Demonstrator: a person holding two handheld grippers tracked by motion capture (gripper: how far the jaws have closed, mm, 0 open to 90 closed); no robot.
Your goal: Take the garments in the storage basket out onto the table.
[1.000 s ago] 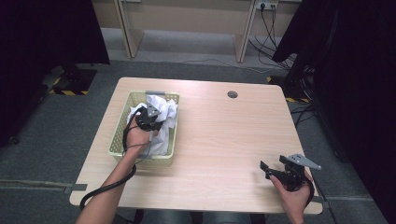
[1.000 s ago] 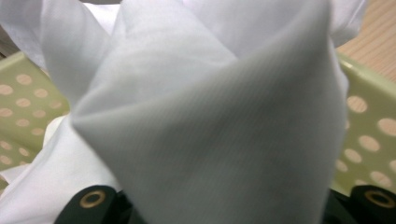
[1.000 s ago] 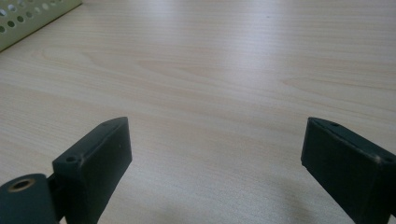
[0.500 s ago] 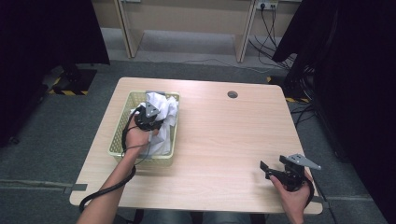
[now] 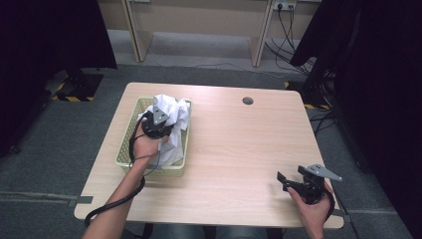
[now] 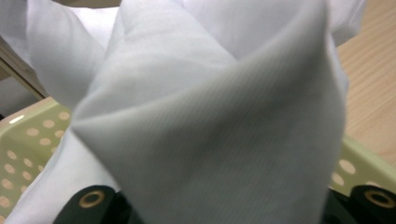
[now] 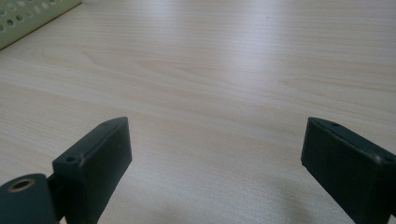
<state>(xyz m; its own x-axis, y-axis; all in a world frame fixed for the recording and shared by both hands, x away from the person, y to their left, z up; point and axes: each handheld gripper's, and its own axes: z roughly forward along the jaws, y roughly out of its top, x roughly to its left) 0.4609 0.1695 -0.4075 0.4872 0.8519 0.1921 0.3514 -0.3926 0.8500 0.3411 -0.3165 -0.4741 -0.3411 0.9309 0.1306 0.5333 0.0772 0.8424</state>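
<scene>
The white cloth (image 5: 171, 119) bunches over the green basket (image 5: 127, 158), gripped in your left gripper's (image 5: 160, 121) fingers; your right gripper's (image 5: 291, 181) fingers gape empty over the worktop (image 5: 239, 149).

Left gripper (image 5: 158, 118) clamped, right gripper (image 5: 291, 180) jaws apart.

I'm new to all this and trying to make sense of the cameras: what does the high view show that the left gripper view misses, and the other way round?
The high view takes in the whole table, the person's arms, the right gripper held open near the table's front corner, and the floor around. The left gripper view brings out the fine weave of the white cloth bunched between its jaws, and the basket's punched holes. Both show cloth, green basket and wooden tabletop.
</scene>
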